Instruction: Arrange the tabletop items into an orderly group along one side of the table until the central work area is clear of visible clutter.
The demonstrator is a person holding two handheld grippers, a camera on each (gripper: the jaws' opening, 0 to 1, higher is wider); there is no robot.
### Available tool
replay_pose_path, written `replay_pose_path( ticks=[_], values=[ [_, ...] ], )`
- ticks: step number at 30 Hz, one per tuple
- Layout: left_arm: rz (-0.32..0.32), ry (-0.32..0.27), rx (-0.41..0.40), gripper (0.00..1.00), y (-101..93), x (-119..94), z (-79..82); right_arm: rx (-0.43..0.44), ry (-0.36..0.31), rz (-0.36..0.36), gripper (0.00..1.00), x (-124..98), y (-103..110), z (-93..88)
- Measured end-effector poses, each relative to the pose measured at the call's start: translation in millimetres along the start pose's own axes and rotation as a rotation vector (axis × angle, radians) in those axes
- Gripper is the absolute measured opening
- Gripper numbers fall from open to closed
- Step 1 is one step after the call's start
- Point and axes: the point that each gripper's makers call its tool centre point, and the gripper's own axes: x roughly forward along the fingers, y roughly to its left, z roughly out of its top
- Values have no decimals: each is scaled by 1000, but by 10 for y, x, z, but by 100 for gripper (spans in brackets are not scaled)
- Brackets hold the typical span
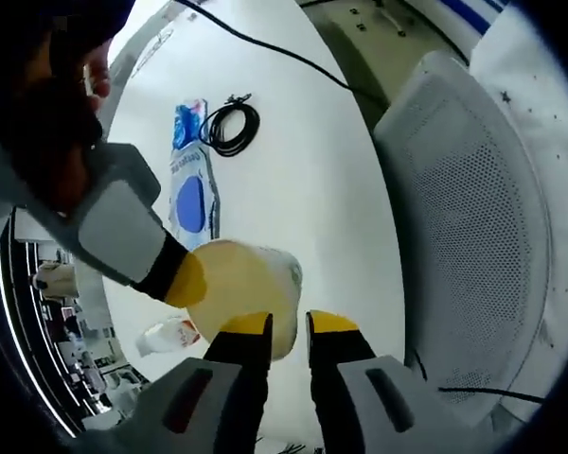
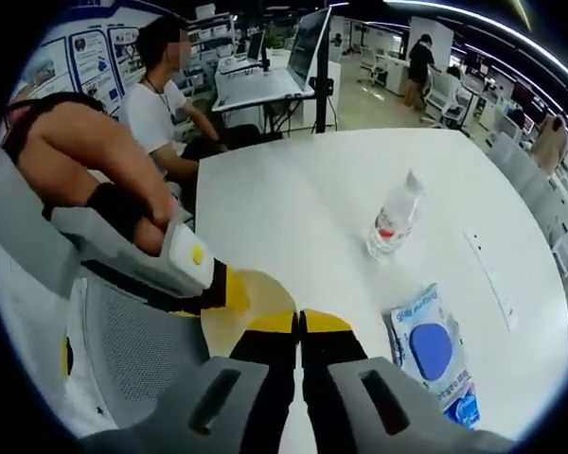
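Currently both my grippers, left gripper (image 1: 289, 326) and right gripper (image 2: 298, 322), pinch the yellowish cup (image 1: 241, 288), fingers clamped on its rim. Risk: opposing pulls crush or tip it; pouch (image 2: 434, 357) lies beyond.

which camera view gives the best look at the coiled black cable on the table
The left gripper view: the coiled black cable lies in plain sight on the white table, beside the blue packet. The right gripper view faces another part of the table.

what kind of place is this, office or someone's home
Most likely an open-plan office or lab. Past the white table stand rows of desks with a monitor, people sit or walk about, among them a seated person, and a mesh office chair stands beside the table.
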Motion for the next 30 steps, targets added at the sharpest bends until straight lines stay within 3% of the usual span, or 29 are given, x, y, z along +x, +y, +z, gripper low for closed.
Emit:
replay_pose_path(
  ticks=[3,10,13,18,22,25,30],
  values=[
    [22,-33,-12,22,45,-39,-16,0,2,-12,0,13,-59,17],
    [31,-178,-188,30,104,-177,4,16,4,-35,0,40,-228,42],
    [58,-230,-210,33,167,-232,-33,51,-13,-46,0,18,-339,67],
    [112,-287,-310,44,246,-258,-249,86,-22,-72,0,-14,-532,55],
    [136,-355,-422,46,300,-313,-387,130,-39,-86,0,-27,-683,60],
    [139,-452,-556,49,356,-394,-459,166,-50,-99,0,-9,-818,67],
    [175,-517,-667,52,445,-472,-643,206,-62,-108,0,44,-974,103]
  ],
)
